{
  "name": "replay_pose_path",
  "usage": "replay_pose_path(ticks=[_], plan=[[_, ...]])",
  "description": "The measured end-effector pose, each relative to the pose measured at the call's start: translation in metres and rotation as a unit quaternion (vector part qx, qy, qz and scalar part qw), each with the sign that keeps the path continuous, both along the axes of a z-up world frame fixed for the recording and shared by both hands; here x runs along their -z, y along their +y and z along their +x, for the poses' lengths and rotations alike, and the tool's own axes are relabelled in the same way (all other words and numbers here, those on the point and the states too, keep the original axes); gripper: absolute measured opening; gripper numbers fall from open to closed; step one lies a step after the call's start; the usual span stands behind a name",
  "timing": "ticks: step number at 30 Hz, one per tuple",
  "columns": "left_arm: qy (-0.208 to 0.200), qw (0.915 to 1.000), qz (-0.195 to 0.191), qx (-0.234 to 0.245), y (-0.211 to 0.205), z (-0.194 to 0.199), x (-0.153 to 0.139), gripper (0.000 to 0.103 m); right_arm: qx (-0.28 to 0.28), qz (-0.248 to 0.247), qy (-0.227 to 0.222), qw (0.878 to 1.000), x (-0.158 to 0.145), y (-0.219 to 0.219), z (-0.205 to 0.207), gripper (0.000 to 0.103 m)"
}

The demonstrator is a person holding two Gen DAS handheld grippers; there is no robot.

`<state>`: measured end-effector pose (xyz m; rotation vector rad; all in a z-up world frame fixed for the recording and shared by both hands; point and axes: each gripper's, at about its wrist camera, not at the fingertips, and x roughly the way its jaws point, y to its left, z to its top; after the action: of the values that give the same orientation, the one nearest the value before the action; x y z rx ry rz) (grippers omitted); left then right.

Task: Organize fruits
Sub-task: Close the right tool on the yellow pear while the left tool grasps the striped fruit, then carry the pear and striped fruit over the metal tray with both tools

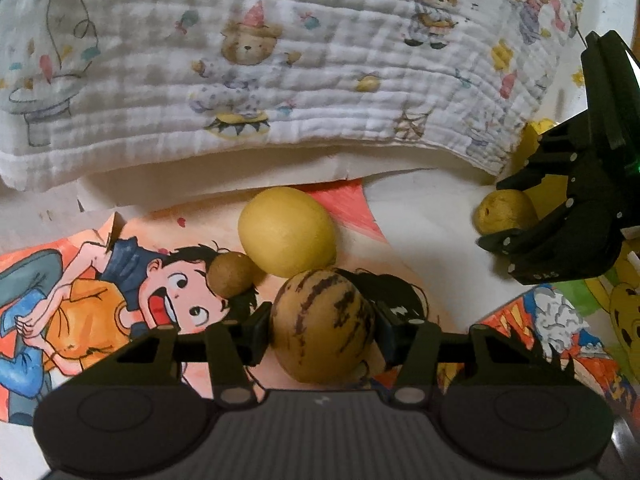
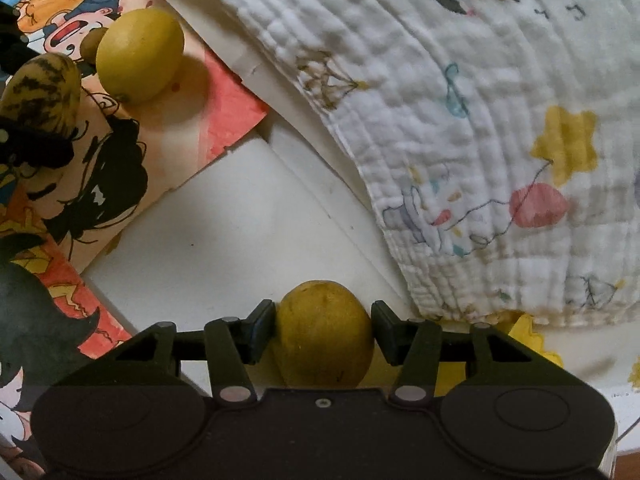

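Note:
My left gripper [image 1: 323, 330] is shut on a tan fruit with dark purple stripes [image 1: 322, 326], just above a cartoon drawing. The striped fruit also shows in the right wrist view [image 2: 42, 90]. A yellow lemon-like fruit [image 1: 287, 231] and a small brown round fruit [image 1: 231, 274] lie just beyond it, touching each other. My right gripper [image 2: 323, 332] is shut on a dull yellow fruit [image 2: 323, 334] over the white surface. The right gripper [image 1: 516, 220] and its fruit [image 1: 505, 211] also show at the right of the left wrist view.
A white quilted cloth [image 1: 256, 60] with bear and balloon prints hangs over the far side. Cartoon drawings [image 1: 100, 300] cover the left and near surface, with a bare white sheet [image 2: 224, 248] between them and the cloth.

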<state>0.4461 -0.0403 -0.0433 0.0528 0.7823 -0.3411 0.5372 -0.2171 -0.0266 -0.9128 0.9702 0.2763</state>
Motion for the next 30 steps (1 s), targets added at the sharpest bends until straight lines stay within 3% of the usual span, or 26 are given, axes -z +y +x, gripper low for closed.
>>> replay_pose_path(ticks=[21,30], plan=[[0.022,0.9983,-0.029,0.046,-0.001,-0.057,-0.023,0.056,-0.002,0.144,-0.036,0.989,-0.049,0.011,-0.101,0.053],[0.016,0.9980,-0.026,0.056,-0.005,-0.087,-0.034,0.056,0.000,0.162,-0.039,0.986,-0.045,0.008,-0.119,0.052]])
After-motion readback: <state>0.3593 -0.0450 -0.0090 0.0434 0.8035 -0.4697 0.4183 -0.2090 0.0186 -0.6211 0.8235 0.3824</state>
